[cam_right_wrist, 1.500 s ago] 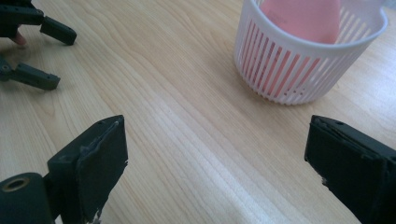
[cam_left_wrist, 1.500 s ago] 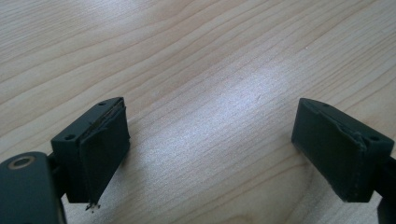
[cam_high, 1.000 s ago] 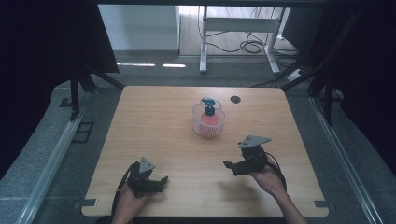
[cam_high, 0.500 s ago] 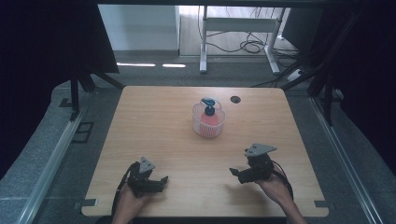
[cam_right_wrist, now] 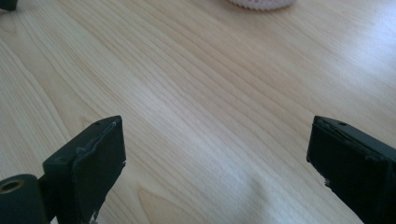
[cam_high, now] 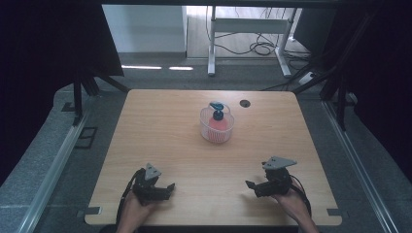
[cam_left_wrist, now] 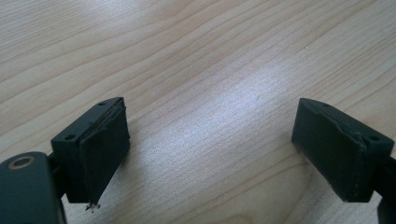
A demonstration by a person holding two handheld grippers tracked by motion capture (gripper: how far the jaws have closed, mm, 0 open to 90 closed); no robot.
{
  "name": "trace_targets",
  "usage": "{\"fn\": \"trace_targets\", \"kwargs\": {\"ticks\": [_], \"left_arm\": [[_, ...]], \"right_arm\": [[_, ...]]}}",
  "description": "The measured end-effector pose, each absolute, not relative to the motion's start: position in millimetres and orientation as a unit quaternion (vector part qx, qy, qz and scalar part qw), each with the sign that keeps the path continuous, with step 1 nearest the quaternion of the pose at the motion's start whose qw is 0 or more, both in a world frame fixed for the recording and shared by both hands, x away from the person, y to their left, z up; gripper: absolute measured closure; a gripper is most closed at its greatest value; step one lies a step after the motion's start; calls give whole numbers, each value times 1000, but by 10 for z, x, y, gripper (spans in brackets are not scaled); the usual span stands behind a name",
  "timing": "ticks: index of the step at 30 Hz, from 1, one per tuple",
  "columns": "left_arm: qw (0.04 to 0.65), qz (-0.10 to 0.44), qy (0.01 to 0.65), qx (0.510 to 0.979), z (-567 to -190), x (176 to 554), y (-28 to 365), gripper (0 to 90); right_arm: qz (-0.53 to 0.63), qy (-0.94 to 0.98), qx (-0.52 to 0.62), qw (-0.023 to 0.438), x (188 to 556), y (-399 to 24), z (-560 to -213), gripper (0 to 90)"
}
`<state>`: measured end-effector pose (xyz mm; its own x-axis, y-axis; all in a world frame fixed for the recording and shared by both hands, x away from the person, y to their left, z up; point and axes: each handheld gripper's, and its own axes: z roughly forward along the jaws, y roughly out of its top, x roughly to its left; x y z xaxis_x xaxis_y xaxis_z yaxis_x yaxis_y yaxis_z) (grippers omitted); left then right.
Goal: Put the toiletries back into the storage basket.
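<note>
A small white mesh basket [cam_high: 216, 127] stands on the wooden table [cam_high: 160, 131] behind its middle, with a red bottle with a blue top [cam_high: 216, 115] upright inside it. My left gripper [cam_high: 167, 188] rests low near the front left edge, open, with bare wood between its jaws [cam_left_wrist: 212, 140]. My right gripper [cam_high: 250, 186] sits near the front right, also open and holding nothing [cam_right_wrist: 215, 154]. The basket's lower rim [cam_right_wrist: 261, 3] peeks in at the top of the right gripper view.
A dark round cable hole [cam_high: 244, 103] lies in the table's far right part. Black frame legs [cam_high: 77, 92] and rails flank the table. A white desk frame [cam_high: 252, 29] and cables stand on the floor behind.
My right gripper has drawn back toward the front edge and lowered. The left gripper has stayed in place.
</note>
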<state>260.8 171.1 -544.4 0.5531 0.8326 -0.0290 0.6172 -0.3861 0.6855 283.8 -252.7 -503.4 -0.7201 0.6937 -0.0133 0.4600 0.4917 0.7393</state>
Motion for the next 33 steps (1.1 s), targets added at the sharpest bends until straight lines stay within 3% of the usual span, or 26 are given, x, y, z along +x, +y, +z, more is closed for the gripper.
{"fn": "trace_targets", "kwargs": {"ticks": [33], "left_arm": [[331, 164, 442, 818, -5444, 2608, 1712, 109]], "right_arm": [[350, 848, 368, 152, 2715, -2790, -5429, 14]]}}
